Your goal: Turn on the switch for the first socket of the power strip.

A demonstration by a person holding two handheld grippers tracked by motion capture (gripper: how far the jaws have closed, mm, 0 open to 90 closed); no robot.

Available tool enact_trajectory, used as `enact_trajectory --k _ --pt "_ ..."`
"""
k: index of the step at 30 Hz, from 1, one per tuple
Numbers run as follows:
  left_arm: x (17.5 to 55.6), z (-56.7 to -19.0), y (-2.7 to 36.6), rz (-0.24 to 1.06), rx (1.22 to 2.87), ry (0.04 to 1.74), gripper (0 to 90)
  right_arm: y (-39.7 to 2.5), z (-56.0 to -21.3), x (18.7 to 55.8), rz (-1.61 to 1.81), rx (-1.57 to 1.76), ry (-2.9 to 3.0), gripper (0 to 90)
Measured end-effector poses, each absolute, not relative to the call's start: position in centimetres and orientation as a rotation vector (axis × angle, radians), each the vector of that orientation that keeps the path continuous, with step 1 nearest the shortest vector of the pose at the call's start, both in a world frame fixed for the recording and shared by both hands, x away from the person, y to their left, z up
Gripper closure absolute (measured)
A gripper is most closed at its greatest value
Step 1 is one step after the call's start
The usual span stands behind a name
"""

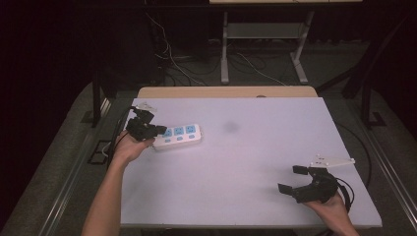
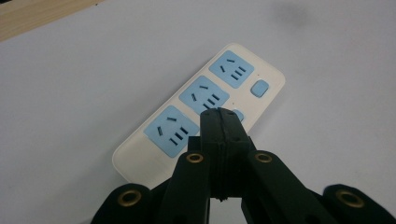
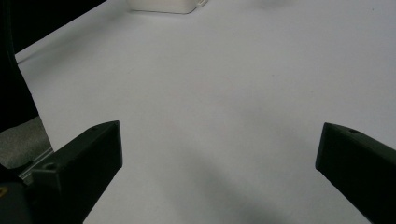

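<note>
A: What is the left gripper [image 2: 219,116] doing over there?

B: It is hovering with its jaws pressed together, tip poised over the power strip [image 2: 201,109], right by the middle switch button [image 2: 238,114]. The strip is lying flat near the left edge of the table [image 1: 255,147].

A: So it is pressing a switch?

B: That is my guess. It is lining up on the button; whether the tip is touching yet, I cannot tell.

A: And the right gripper [image 1: 300,182]?

B: It is sitting near the table's front right corner, jaws spread wide, holding nothing, well apart from the strip.

A: What is the next move asking for?

B: Probably a short, straight push down on that small button, without sliding onto the socket beside it or shoving the strip.
</note>
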State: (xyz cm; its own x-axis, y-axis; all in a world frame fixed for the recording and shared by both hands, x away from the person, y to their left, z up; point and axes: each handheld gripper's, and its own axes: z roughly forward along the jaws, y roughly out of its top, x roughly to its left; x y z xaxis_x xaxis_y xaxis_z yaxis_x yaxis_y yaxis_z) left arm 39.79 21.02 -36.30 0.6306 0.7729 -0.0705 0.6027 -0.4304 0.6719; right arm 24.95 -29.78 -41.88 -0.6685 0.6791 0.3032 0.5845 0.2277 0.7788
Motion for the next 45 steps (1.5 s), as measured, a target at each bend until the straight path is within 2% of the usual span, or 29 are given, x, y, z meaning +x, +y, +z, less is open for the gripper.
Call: enact_trajectory --k 16,29,34,38,45 --pt "36.9 -34.3 21.4 0.367 2.112 1.084 89.2 -29.5 -42.0 25.1 1.436 1.226 2.398 0.2" --pt "33.5 -34.7 22.6 0.401 1.969 1.094 88.6 -29.4 -42.0 25.1 1.440 1.222 2.398 0.2" --pt "32.5 -34.8 22.6 0.408 1.943 1.074 81.0 -29.4 -42.0 25.0 1.441 1.225 2.396 0.2" --pt "31.8 -34.9 22.2 0.400 1.929 1.064 70.9 -29.4 -42.0 25.1 1.438 1.227 2.397 0.2" --pt "30.2 -35.5 21.4 0.393 1.902 1.017 41.3 -29.4 -42.0 25.0 1.442 1.227 2.395 0.2"
